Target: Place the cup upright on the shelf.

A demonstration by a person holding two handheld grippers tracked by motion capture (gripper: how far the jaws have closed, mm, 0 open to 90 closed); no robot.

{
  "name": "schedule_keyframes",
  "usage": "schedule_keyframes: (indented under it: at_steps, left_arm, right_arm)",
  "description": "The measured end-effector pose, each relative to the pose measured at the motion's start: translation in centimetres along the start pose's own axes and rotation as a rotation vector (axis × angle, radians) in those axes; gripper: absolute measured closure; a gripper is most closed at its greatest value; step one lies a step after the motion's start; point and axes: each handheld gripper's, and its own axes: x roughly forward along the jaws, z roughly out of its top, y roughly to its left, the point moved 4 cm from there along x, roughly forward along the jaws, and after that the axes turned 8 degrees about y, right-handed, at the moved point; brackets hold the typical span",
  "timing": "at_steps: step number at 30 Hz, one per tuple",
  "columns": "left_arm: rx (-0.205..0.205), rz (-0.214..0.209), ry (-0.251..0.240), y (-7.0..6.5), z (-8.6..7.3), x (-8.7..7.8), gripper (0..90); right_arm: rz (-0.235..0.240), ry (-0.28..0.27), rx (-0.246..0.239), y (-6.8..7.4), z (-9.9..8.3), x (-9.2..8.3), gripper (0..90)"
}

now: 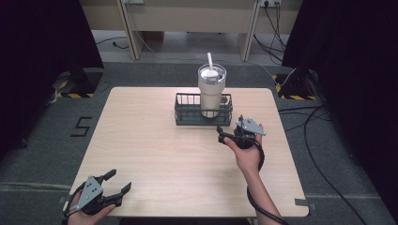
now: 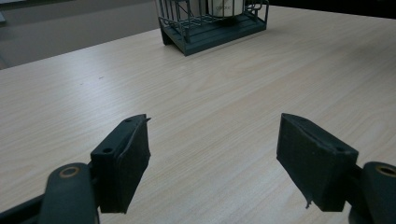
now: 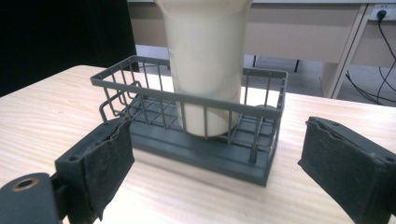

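The wooden table (image 1: 155, 154) takes up most of the high view, pale and bare across its near half, with the work gathered toward its far edge. There a dark wire basket (image 1: 186, 116) sits a little right of centre, and a cream tumbler (image 1: 210, 93) stands upright inside it, toward the basket's right end, with a clear lid and a white straw (image 1: 210, 61) rising from the top. In the right gripper view the tumbler's base rests on the basket floor behind the front rails, and a small rounded thing lies in the corner beside it, too hidden to name. The right gripper (image 1: 231, 133) is just in front of the basket's right end, close to it but not touching, its jaws spread wide with nothing between them — they frame the basket and the lower part of the tumbler as if lined up on it. The left gripper (image 1: 119, 183) rests at the near left corner of the table, well apart from everything, its jaws also spread and empty, pointing across bare wood toward the distant basket. As a judgement, the work with the tumbler looks barely begun on the gripping side: the cup is seated in the basket and nothing is held. What seems left is the approach past the rail, closing on the tumbler's wall, and lifting it clear — or, if placing it was the aim, only the retreat.
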Motion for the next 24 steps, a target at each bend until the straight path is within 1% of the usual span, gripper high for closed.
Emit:
schedule_keyframes:
  at_steps: [8,9,10,12,13,15,19,24]
  left_arm:
    - [0.000,0.002,0.001,0.0,0.0,0.0,24.9]
    - [0.000,0.002,0.002,0.0,0.0,0.0,24.9]
    - [0.001,0.002,0.002,-0.1,0.0,0.0,24.9]
    - [0.000,0.003,0.002,-0.1,0.0,0.0,24.8]
    - [0.000,0.003,0.002,-0.1,0.0,0.0,24.8]
    - [-0.001,0.003,0.002,-0.1,0.0,0.0,24.8]
    - [-0.001,0.004,0.003,-0.1,0.0,0.0,24.9]
    - [-0.001,0.004,0.004,-0.1,0.0,0.1,24.9]
  right_arm:
    - [-0.001,0.005,-0.012,-0.1,-1.6,-2.5,9.6]
    - [0.003,0.008,-0.014,-0.1,-2.0,-3.0,9.6]
    - [0.003,0.008,-0.014,-0.1,-2.0,-3.0,9.6]
    - [0.001,0.011,-0.015,-0.2,-2.7,-3.8,9.7]
    - [0.001,0.011,-0.015,-0.2,-2.7,-3.8,9.7]
    - [0.002,0.012,-0.014,-0.3,-3.2,-4.4,9.8]
    - [0.011,0.019,-0.026,-0.4,-4.2,-5.5,10.0]
    - [0.006,0.023,-0.018,-0.8,-5.5,-7.0,10.1]
